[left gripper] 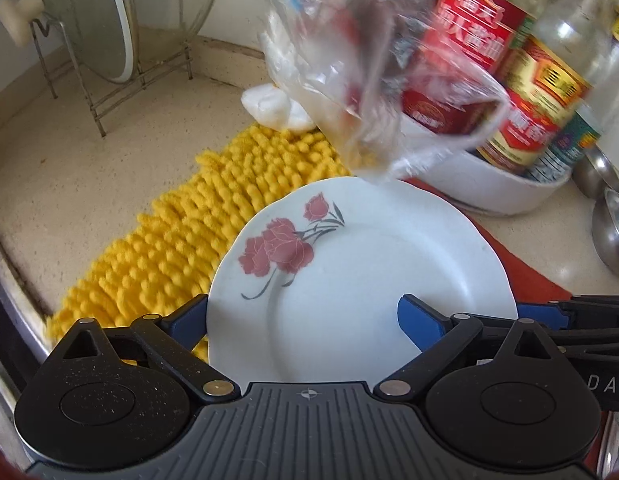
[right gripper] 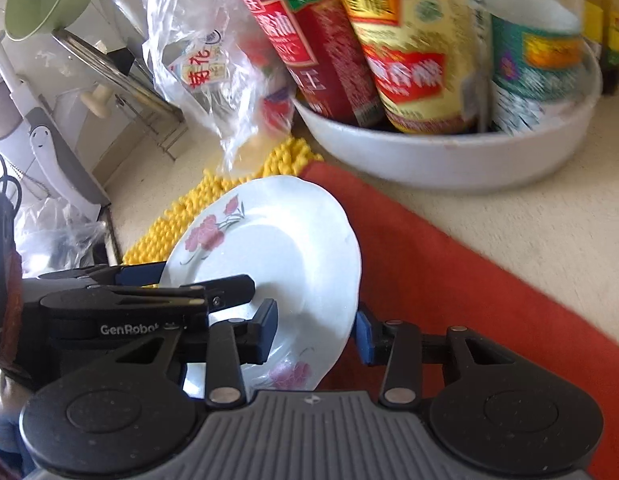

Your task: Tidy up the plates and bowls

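plates: one (left gripper: 361, 264)
grippers: two, left (left gripper: 305, 320), right (right gripper: 315, 330)
bottles in far-right basin (right gripper: 449, 160): at least four
steel bowls (left gripper: 607, 216): two, far right
lids (left gripper: 105, 20): two, far left
mats: yellow (left gripper: 189, 232), red (right gripper: 449, 264)

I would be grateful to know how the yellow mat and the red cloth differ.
The yellow nubby chenille mat is shaggy with thick tufts, while the flat red-orange cloth is smooth. The mat lies toward the wire lid rack; the cloth lies toward the white basin of sauce bottles. Both lie on the beige counter, partly behind the white flowered plate.
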